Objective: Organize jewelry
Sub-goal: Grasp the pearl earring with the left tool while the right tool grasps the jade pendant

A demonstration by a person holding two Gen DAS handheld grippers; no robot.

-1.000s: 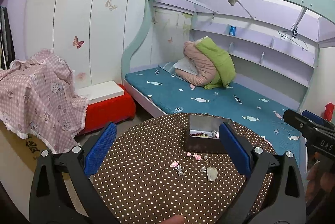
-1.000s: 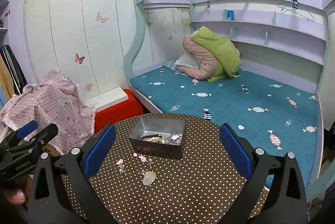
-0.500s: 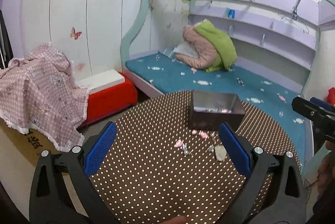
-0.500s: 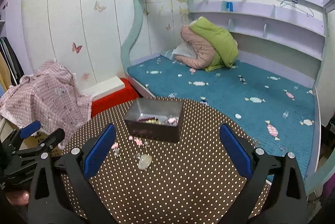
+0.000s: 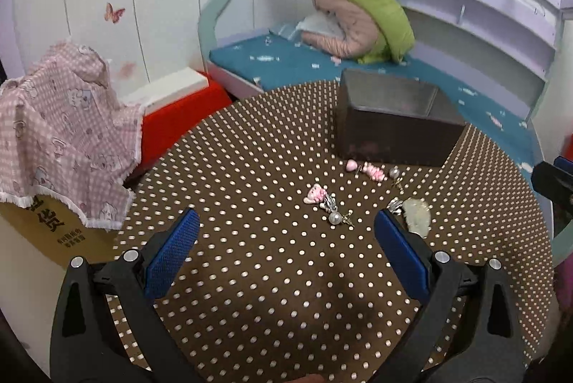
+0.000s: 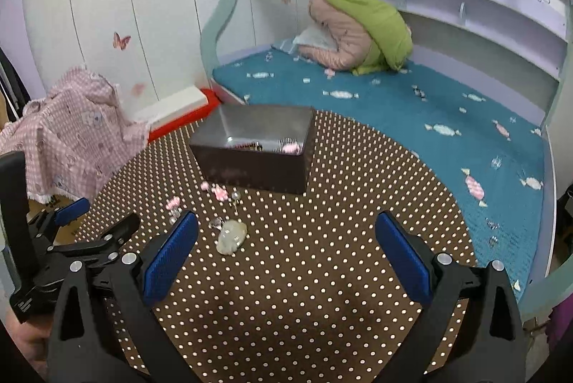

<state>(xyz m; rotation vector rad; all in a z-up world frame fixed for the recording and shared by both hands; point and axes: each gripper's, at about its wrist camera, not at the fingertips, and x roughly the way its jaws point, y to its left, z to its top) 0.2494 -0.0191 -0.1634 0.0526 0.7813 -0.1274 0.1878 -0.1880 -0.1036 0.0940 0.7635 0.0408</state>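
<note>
Left wrist view: left gripper [image 5: 286, 254] jaws wide, holding nothing; right gripper [image 6: 286, 252] likewise, above table [image 6: 322, 275].

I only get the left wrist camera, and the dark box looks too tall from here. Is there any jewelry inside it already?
Observer: Yes. The right wrist camera looks down over the rim of the dark box. Some dark beads and a pink piece lie at the bottom.
Operator: Cool! I can only see the tip of the other grabber. Is it carrying something?
Observer: No. The right gripper is open above the dotted tablecloth, with nothing between its blue pads.
</note>
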